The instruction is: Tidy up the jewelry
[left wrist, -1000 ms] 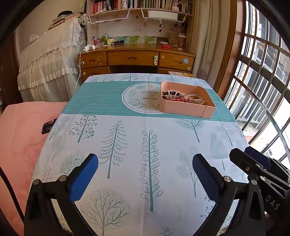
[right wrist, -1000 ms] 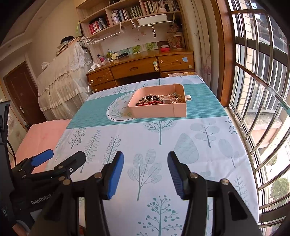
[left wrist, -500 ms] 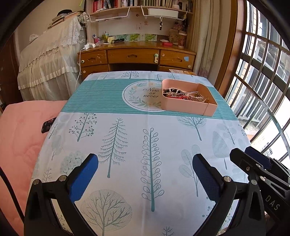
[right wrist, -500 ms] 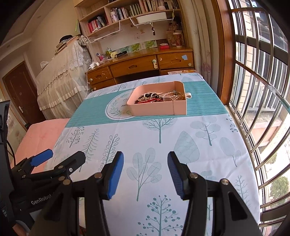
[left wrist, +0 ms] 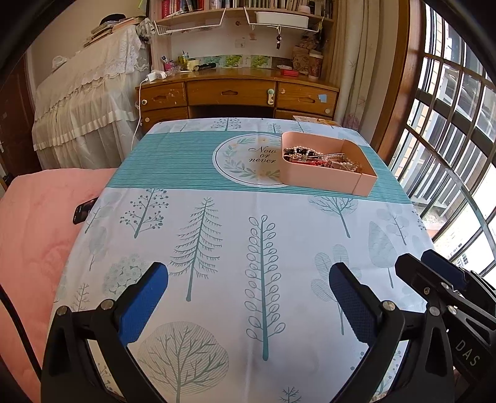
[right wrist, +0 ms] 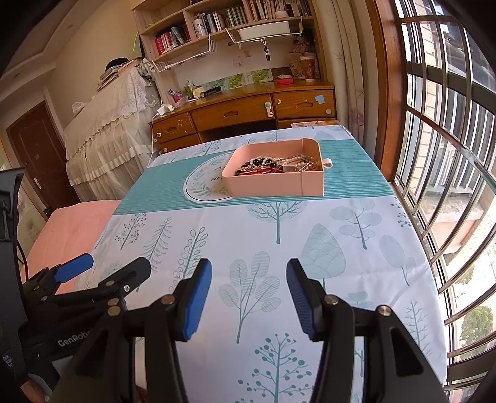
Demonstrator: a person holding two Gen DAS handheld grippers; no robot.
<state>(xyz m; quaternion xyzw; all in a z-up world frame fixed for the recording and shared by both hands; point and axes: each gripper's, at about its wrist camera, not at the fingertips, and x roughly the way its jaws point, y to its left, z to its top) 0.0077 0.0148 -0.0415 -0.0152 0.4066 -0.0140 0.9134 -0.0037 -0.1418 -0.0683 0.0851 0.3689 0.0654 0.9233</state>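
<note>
A pink open-topped box (left wrist: 328, 178) sits on the far half of a table covered by a tablecloth (left wrist: 223, 235) printed with pale teal trees, and it rests on the cloth's teal striped band, overlapping the right edge of a round white emblem (left wrist: 248, 159) that reads "Now or never". Inside the box lies a tangled heap of jewelry (left wrist: 319, 157): dark round beads, pearl-like strands, a red cord and some metal pieces, too knotted together to tell apart piece by piece. In the right wrist view a small white tab (right wrist: 327, 162) sticks out from the box's far right side. The left gripper (left wrist: 248, 297) hovers over the near part of the cloth with its blue-padded fingers (left wrist: 141, 302) spread wide and nothing between them. The right gripper (right wrist: 249, 299) hovers beside it, just to its right, its fingers (right wrist: 196, 302) parted to a moderate gap and likewise empty. Both grippers are well apart from the box. A dark phone (left wrist: 83, 210) lies at the table's left edge, partly on a pink quilt (left wrist: 34, 235). Beyond the table stand a wooden desk (left wrist: 235, 93) with drawers, bookshelves (left wrist: 245, 6) above it, a lace-covered piece of furniture (left wrist: 83, 102) to the left and a barred window (left wrist: 452, 124) on the right.
</note>
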